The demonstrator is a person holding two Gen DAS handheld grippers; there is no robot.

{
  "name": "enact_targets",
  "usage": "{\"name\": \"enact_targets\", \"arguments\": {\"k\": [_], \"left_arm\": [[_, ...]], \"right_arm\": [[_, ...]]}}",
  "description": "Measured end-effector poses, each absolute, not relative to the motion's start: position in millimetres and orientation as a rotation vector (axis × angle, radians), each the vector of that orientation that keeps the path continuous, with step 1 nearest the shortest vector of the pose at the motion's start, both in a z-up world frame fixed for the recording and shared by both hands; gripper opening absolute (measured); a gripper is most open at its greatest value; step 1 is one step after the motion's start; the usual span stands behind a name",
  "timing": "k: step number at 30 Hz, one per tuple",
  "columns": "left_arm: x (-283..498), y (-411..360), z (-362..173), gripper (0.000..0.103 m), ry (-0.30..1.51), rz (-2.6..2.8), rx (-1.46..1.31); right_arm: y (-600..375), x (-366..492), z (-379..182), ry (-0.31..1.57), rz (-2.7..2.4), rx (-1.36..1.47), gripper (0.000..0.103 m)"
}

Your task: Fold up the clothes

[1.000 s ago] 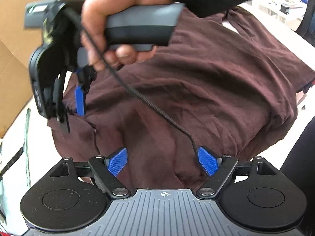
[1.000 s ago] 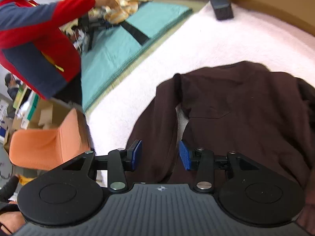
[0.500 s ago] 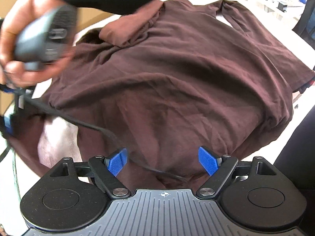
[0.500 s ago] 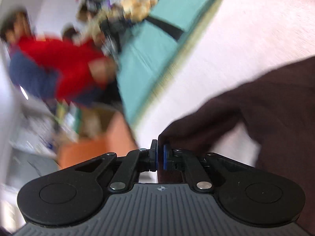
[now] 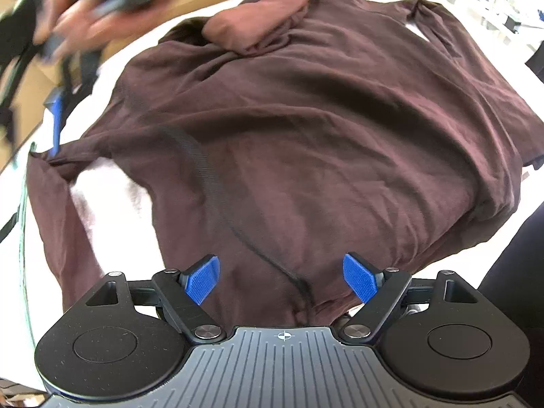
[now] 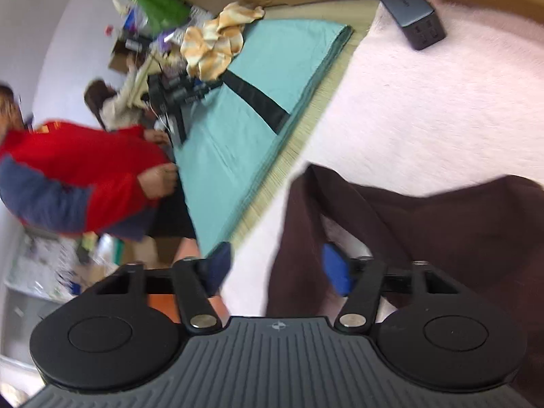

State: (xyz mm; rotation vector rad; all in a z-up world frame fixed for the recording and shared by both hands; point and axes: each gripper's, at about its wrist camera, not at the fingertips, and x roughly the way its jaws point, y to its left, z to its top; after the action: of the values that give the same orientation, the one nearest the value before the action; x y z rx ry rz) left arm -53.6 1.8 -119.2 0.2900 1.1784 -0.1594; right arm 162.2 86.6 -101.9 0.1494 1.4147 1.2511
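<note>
In the left wrist view, the left gripper [image 5: 281,278] hangs with its blue-padded jaws spread wide and nothing between them, just above the near hem of a dark maroon long-sleeved cotton shirt [image 5: 323,129]. The shirt lies spread over a pale pink fuzzy cloth [image 5: 102,200] covering the bench. A thin black cable [image 5: 217,187] runs across the shirt's body. One sleeve [image 5: 51,224] trails down the left side, with pink cloth showing between it and the body. Farther up, a lighter brown fold of the shirt [image 5: 258,27] sits bunched near the collar. At the far left a blurred hand [image 5: 74,17] holds the other tool, whose blue fingertip [image 5: 56,122] points down at the sleeve's upper end.

In the right wrist view, the right gripper [image 6: 277,268] is parted, its blue pads either side of the sleeve [image 6: 295,238] and not pinching it. Beyond lies the pink cloth [image 6: 425,119], with a dark grey charger block [image 6: 413,15] at its far corner. To the left is a teal mat [image 6: 258,108] carrying a crumpled orange-and-white cloth [image 6: 217,40], and a person in a red and blue top [image 6: 74,183] stands beside it.
</note>
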Motion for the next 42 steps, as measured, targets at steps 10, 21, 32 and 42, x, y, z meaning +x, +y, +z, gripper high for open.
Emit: {"name": "enact_targets", "arguments": {"k": [10,21,32,42], "left_arm": [[-17.9,31.3,-84.8,0.091,1.072,-0.107,0.338],[51.3,33.4,-72.9,0.091,1.002,-0.195,0.394],[63.4,36.9,-91.6,0.091,1.054,-0.268,0.418],[76.7,41.7,-89.1,0.091,1.039,-0.273,0.403]], "right_arm": [[-97.3,146.4,-79.8,1.116,0.926,0.128,0.049],[-179.5,134.6,-113.8,1.138,0.672,0.279,0.052],[-160.5,163.3,-147.3,1.175,0.568,0.545,0.012],[-136.7,229.5,-96.1,0.873,0.549,0.557,0.009]]}}
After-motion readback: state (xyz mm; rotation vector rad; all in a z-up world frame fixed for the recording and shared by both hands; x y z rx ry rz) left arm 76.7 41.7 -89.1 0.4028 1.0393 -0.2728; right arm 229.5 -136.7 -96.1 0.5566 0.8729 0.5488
